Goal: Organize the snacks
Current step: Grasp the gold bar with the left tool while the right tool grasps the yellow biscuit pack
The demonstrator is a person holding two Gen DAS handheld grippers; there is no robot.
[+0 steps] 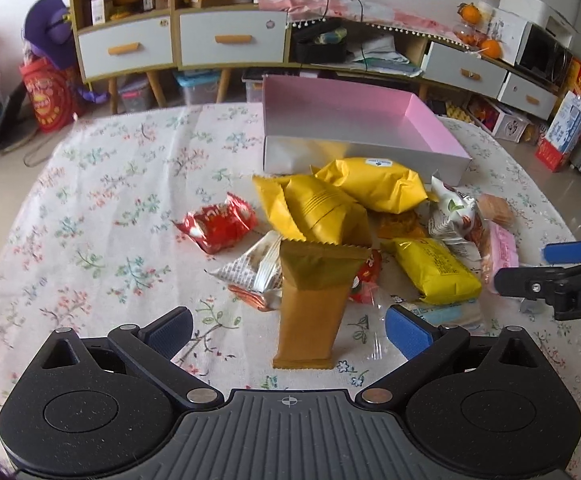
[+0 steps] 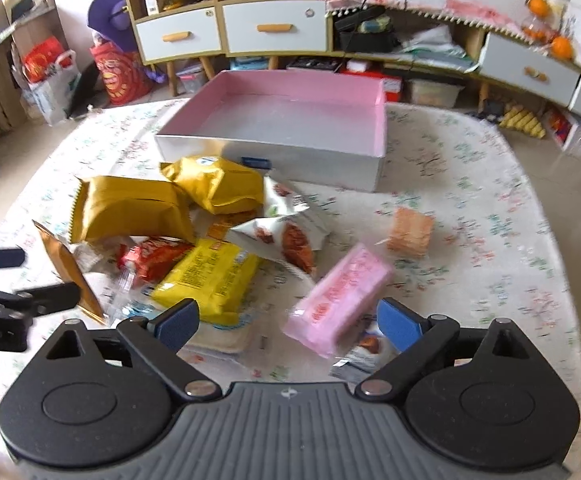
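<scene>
A pile of snack packets lies on the flowered tablecloth in front of a shallow box [image 1: 364,157] [image 2: 310,162], pink inside and white outside, with nothing in it. My left gripper [image 1: 290,332] is open around a gold-brown packet [image 1: 314,300] that stands tilted against the pile; neither pad touches it. My right gripper [image 2: 289,320] is open over a pink packet [image 2: 340,300], which lies slanted between the fingers, nearer the right pad. Two big yellow bags [image 1: 374,184] [image 2: 130,208], a red packet [image 1: 218,222] and a bright yellow packet [image 2: 210,276] lie in the pile.
A round table [image 1: 90,200] carries everything; its edge curves close on the left and right. A small orange wafer pack [image 2: 410,232] lies alone to the right. Cabinets with drawers [image 1: 230,38] and floor clutter stand behind the table.
</scene>
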